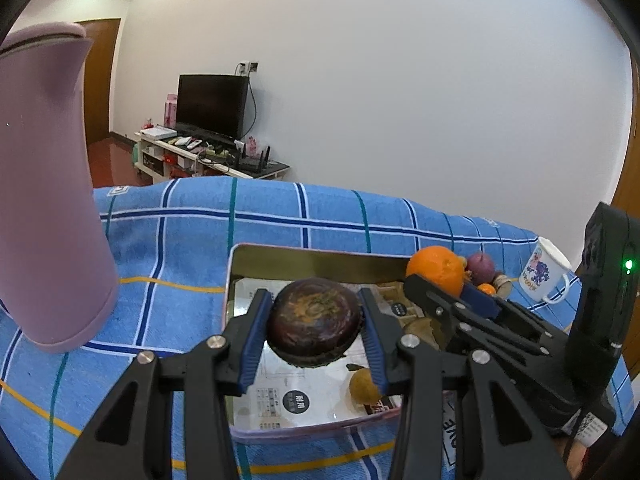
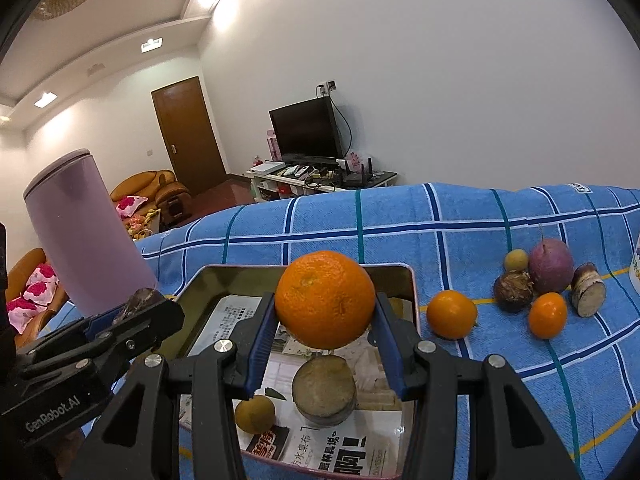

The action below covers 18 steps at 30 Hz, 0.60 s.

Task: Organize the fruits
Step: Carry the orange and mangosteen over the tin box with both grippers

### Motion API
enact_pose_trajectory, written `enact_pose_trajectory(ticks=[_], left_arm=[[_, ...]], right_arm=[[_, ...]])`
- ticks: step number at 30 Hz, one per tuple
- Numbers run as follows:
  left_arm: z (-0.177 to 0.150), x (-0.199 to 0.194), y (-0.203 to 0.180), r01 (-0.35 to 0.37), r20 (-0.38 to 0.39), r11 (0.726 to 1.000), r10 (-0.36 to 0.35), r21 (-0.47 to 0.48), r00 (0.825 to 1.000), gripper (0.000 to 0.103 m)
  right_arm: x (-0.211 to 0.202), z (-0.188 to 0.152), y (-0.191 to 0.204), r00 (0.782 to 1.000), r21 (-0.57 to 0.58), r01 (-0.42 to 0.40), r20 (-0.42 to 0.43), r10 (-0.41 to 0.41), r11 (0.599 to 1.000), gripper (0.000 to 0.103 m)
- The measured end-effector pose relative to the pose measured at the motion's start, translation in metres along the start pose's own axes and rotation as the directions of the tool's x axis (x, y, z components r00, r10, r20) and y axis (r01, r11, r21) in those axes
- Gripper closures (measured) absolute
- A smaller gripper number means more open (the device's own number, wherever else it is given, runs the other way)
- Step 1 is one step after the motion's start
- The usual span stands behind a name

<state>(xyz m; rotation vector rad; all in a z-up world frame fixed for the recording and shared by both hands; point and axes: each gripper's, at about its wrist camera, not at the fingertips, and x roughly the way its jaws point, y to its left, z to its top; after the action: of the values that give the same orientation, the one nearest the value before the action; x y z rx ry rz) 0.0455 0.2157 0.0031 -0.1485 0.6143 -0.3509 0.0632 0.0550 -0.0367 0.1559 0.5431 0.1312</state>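
Note:
My left gripper (image 1: 314, 330) is shut on a dark round chestnut-like fruit (image 1: 314, 322) and holds it above the metal tin tray (image 1: 280, 258). My right gripper (image 2: 324, 330) is shut on a large orange (image 2: 325, 298), also above the tray (image 2: 240, 276). In the tray lie a small brown fruit (image 2: 254, 413) and a cut brown tuber piece (image 2: 324, 390) on printed paper. To the right on the blue checked cloth (image 2: 460, 216) lie two small oranges (image 2: 451, 314), a purple round fruit (image 2: 551, 266), a dark bulb (image 2: 513, 291), a small yellow fruit (image 2: 516, 260) and a cut tuber (image 2: 587, 295).
A tall pink canister (image 1: 44, 192) stands left of the tray, also seen in the right wrist view (image 2: 86, 236). A white printed mug (image 1: 544, 270) stands at the cloth's right. A TV stand, door and sofas are behind.

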Motion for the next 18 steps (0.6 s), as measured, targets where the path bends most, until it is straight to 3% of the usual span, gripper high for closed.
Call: enact_pose_trajectory(ticks=[18], left_arm=[[-0.009,0.017,-0.012,-0.183,-0.031,0.978,0.187,0.103,0.982,0.058]], right_arm=[[0.026,-0.002,0.008,0.995,-0.023,0.011,-0.096,-0.013,1.0,0.053]])
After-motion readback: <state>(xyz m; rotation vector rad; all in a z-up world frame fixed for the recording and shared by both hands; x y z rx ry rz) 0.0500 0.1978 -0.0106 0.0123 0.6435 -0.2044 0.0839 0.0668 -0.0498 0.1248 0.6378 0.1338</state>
